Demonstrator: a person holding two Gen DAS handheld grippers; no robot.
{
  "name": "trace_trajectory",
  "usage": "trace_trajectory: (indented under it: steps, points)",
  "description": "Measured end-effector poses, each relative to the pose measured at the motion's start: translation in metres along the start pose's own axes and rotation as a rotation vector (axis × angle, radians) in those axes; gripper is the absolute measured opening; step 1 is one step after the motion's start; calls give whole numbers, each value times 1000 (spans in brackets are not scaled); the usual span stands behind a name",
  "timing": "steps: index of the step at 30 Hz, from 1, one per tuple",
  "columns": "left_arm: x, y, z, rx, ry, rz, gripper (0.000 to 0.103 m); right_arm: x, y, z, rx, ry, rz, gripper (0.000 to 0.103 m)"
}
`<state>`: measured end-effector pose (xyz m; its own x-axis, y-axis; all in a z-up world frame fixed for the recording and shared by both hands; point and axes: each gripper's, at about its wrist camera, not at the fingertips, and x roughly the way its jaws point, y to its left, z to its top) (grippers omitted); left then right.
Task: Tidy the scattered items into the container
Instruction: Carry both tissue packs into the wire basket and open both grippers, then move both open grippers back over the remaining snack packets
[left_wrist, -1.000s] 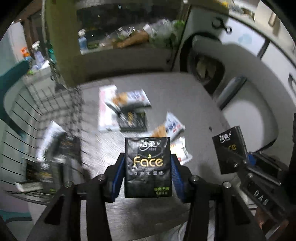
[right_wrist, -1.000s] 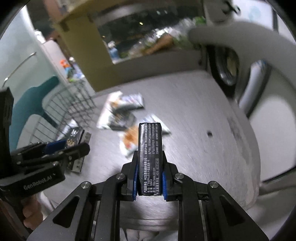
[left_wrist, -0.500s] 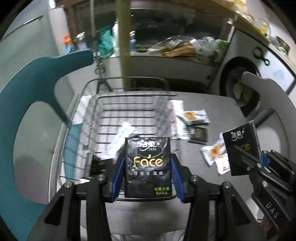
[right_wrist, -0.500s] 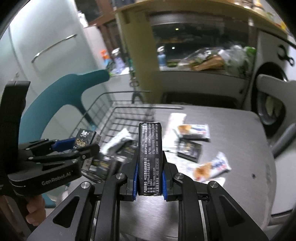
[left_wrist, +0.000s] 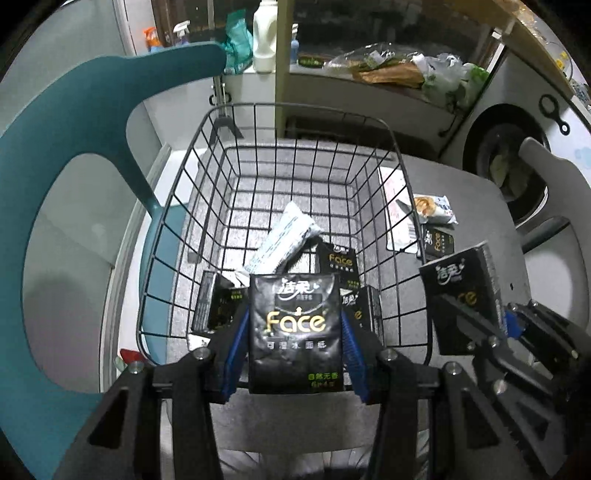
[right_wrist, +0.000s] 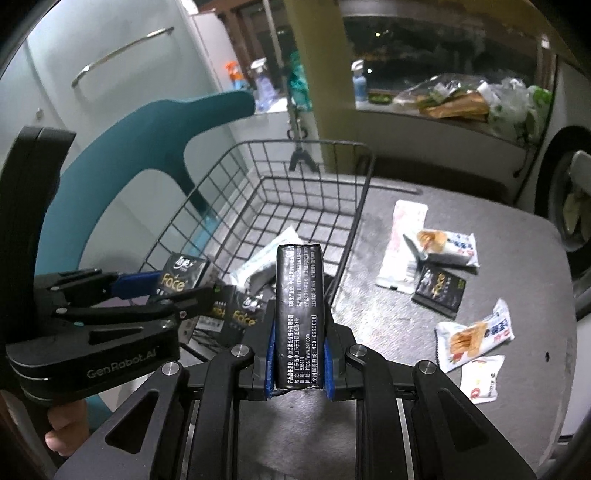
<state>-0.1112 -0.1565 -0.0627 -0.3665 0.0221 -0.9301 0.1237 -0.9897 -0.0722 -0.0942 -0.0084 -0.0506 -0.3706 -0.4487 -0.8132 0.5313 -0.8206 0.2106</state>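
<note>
From the left wrist camera, the left gripper (left_wrist: 294, 332) is clamping a black Face tissue pack (left_wrist: 294, 328) by its broad sides, its blue pads pressing on both edges, and is holding it upright over the near rim of the black wire basket (left_wrist: 400, 162). The basket is sitting on a grey speckled table (left_wrist: 472, 206), and inside it a long white wrapper (left_wrist: 284, 240) is lying across several more black tissue packs (left_wrist: 341, 260). A teal chair (left_wrist: 66, 155) is curving round the basket's left side. Right of the basket, a snack packet (left_wrist: 436, 208) and a flat black sachet (left_wrist: 437, 243) are lying on the table. The right gripper (left_wrist: 491, 325) is showing at the right edge, gripping a second tissue pack (left_wrist: 460, 295). Beyond the table, a white bottle (left_wrist: 264, 37) and plastic bags (left_wrist: 443, 77) are sitting on a ledge, beside a washing machine door (left_wrist: 498, 158).

From the right wrist camera, the right gripper (right_wrist: 299, 354) is pinching the second tissue pack (right_wrist: 300, 314) by its narrow sides, jaws nearly closed on it, just outside the basket's (right_wrist: 364, 184) near right corner. The left gripper (right_wrist: 177, 291) is holding its pack (right_wrist: 181, 278) over the basket. A hand (right_wrist: 66, 432) is gripping its handle. Scattered snack packets (right_wrist: 474, 332) are lying on the table (right_wrist: 517, 258), and a white cabinet (right_wrist: 110, 70) is standing behind the chair (right_wrist: 155, 125)
</note>
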Motion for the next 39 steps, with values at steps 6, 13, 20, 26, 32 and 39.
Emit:
trace_trajectory:
  steps: [6,13,20,26,32,39]
  points:
    - [-3,0,-2,7,-17,29,57,1,8,-3,-34,-19,-18,28]
    - [-8,3,-1,-22,-42,-3,68,-13,-2,-2,-1,-44,-21,39]
    - [-20,-30,0,41,-71,-58,68,-40,-34,-7,54,-87,-52,42]
    - [-20,-94,0,144,-77,-115,68,-65,-102,-23,161,-95,-149,42]
    - [4,-146,-7,200,-24,-165,68,-59,-161,-59,260,-33,-207,43]
    - [48,-186,-13,271,5,-136,68,-26,-207,-93,349,29,-200,43]
